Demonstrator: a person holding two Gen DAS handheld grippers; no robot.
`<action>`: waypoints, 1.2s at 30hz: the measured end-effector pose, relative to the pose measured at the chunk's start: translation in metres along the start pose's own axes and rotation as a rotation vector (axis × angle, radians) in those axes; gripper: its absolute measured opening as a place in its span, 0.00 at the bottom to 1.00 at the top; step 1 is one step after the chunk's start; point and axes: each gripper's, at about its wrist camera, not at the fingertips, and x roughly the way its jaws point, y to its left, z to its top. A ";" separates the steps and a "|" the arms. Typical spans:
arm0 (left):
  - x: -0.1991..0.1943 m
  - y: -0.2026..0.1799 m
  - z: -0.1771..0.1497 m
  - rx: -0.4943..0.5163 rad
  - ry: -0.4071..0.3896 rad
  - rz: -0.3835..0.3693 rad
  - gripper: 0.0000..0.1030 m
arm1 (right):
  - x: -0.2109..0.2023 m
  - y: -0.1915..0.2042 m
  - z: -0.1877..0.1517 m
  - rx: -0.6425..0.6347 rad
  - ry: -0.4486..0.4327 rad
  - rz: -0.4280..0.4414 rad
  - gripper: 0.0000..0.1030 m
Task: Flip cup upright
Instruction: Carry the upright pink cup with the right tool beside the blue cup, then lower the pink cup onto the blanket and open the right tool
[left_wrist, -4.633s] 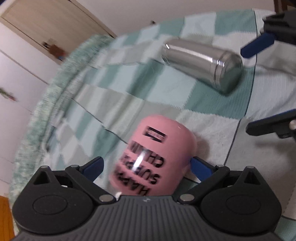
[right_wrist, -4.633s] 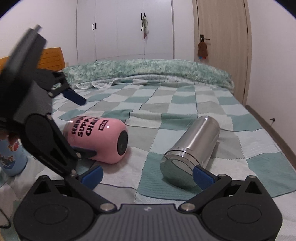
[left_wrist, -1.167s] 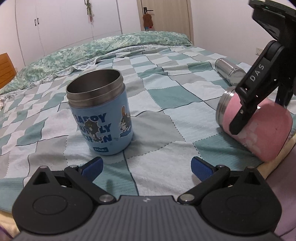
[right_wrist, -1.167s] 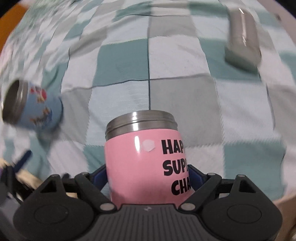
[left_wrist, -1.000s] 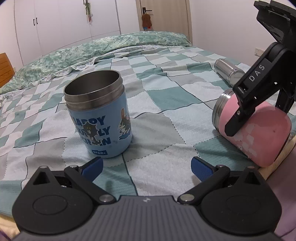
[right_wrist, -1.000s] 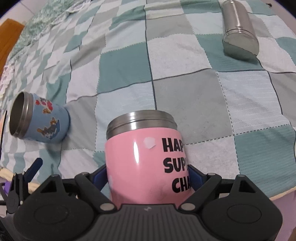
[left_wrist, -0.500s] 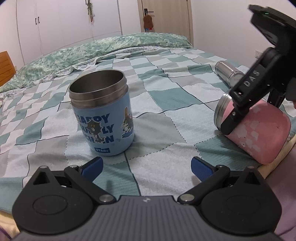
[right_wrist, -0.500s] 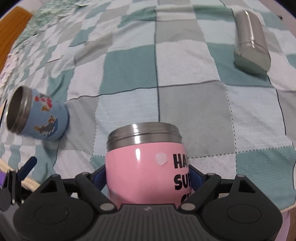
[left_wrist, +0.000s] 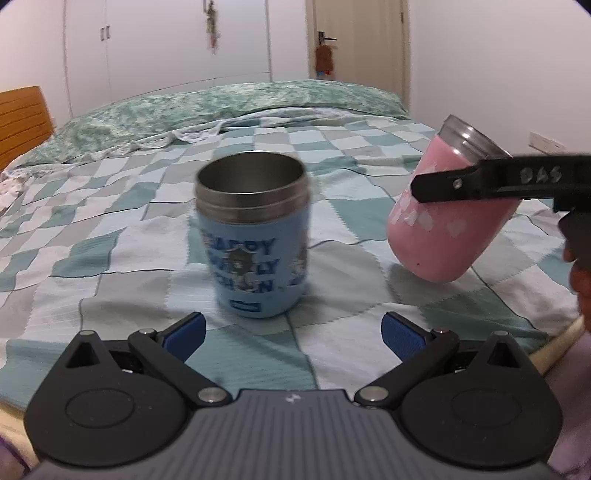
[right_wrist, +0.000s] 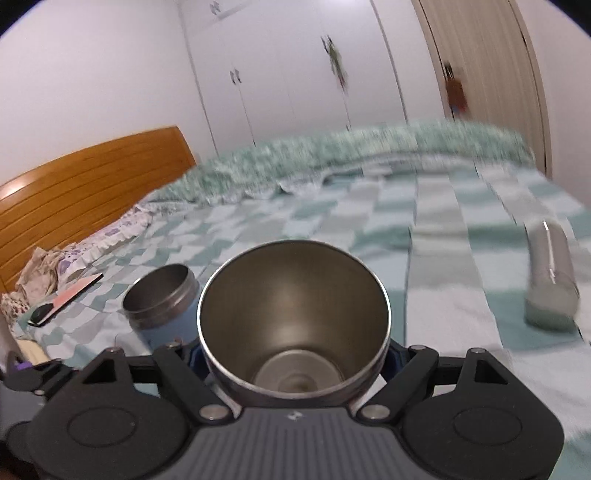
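The pink cup (left_wrist: 447, 225) with a steel rim is held by my right gripper (left_wrist: 498, 182), tilted mouth-up with its base close to the checkered bedspread (left_wrist: 122, 280). In the right wrist view I look down into its steel inside (right_wrist: 295, 325), with my right gripper (right_wrist: 295, 362) shut around its body. A blue cup (left_wrist: 255, 236) stands upright left of it, also seen in the right wrist view (right_wrist: 162, 302). My left gripper (left_wrist: 291, 332) is open and empty, just in front of the blue cup.
A steel bottle (right_wrist: 550, 280) lies on its side on the bedspread at the right. A phone and a card (right_wrist: 62, 299) lie near the wooden headboard (right_wrist: 85, 184) at the left. The bed's front edge (left_wrist: 554, 339) is near both grippers.
My right gripper has turned the pink cup from lying sideways to nearly upright, mouth up, and lowered it toward the bedspread. The left gripper has shifted slightly and stays open.
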 end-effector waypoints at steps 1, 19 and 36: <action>0.000 0.003 0.000 -0.006 -0.001 0.005 1.00 | 0.006 0.004 -0.001 -0.023 -0.013 -0.007 0.81; -0.002 0.015 -0.002 -0.030 -0.017 0.040 1.00 | 0.051 0.037 -0.017 -0.193 0.017 -0.062 0.81; -0.088 -0.060 -0.013 -0.069 -0.281 0.016 1.00 | -0.122 -0.020 -0.048 -0.169 -0.252 -0.104 1.00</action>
